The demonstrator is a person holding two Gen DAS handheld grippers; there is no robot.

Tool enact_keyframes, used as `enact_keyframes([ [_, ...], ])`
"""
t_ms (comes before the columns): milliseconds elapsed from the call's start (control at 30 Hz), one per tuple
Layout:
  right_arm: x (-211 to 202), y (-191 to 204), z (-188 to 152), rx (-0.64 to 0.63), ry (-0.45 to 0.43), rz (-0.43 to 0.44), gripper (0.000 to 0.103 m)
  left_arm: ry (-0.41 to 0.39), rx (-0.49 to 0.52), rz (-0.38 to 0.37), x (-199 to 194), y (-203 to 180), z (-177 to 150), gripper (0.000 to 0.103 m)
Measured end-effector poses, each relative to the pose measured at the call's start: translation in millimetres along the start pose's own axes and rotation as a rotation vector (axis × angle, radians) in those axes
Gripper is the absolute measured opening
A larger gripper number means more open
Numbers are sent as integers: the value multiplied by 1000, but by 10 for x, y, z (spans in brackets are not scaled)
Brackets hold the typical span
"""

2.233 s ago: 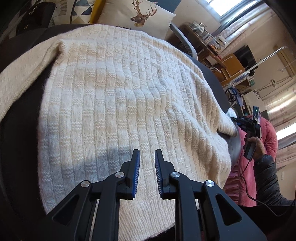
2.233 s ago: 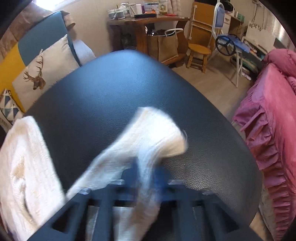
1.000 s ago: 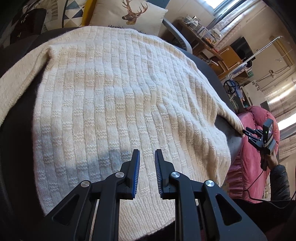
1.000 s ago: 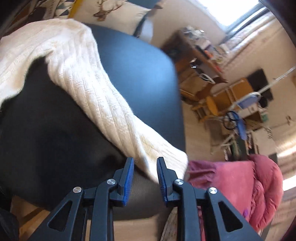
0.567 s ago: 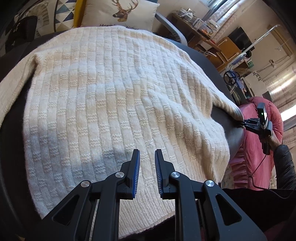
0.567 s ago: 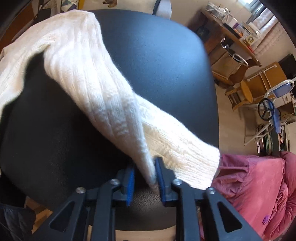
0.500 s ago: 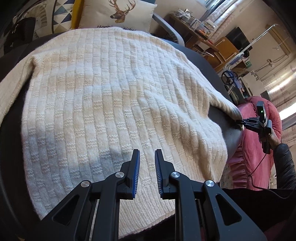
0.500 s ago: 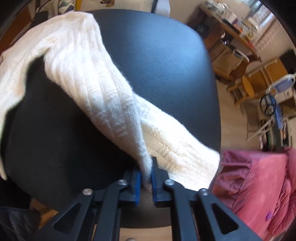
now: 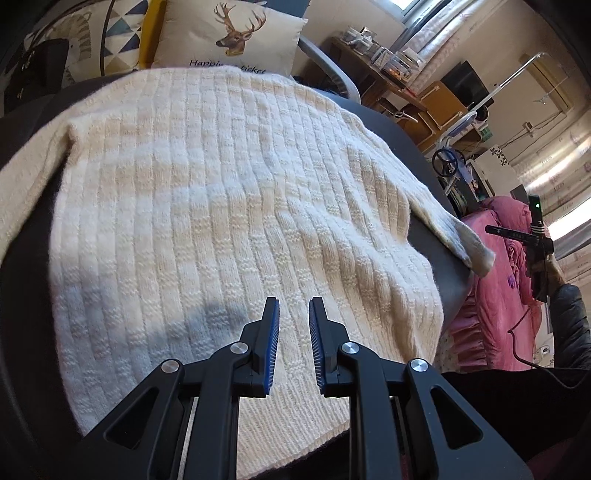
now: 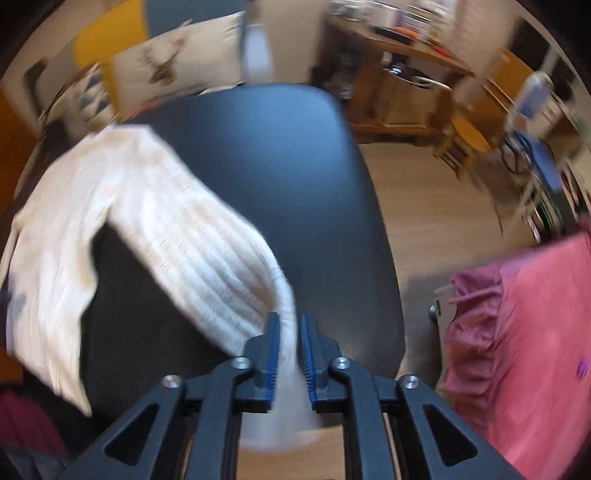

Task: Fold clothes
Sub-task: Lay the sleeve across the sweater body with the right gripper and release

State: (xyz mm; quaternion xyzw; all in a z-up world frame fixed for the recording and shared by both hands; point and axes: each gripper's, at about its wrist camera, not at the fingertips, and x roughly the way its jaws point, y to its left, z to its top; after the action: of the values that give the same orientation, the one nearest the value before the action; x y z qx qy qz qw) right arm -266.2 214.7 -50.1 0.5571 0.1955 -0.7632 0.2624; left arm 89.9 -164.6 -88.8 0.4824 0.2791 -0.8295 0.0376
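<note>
My right gripper (image 10: 287, 345) pinches the cream ribbed-knit sweater's sleeve (image 10: 207, 254), jaws loosening: it may slip. My left gripper (image 9: 293, 332) hovers parted, empty.

a big dark table (image 10: 303, 177) fills the middle of both views. a soft cream sweater (image 9: 207, 221) lies spread on it, one sleeve (image 10: 192, 236) stretching toward the bottom middle.

I see a deer pillow (image 9: 236, 35) up top, a wooden desk (image 10: 402, 55) behind, pink bedding (image 10: 524, 332) at right, and a black table (image 10: 280, 177) underneath.
</note>
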Motion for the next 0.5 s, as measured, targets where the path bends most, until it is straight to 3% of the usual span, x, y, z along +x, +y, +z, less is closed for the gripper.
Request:
enact_keyframes([
  [33, 14, 46, 15, -5, -16, -30, 15, -7, 6, 7, -21, 8, 37, 18],
  [133, 4, 353, 133, -17, -92, -8, 15, -33, 10, 17, -81, 38, 198, 18],
  [267, 86, 1107, 377, -102, -195, 99, 15, -86, 50, 33, -125, -13, 576, 18],
  [500, 439, 2027, 1087, -135, -246, 267, 15, -151, 189, 123, 73, -57, 1398, 18],
])
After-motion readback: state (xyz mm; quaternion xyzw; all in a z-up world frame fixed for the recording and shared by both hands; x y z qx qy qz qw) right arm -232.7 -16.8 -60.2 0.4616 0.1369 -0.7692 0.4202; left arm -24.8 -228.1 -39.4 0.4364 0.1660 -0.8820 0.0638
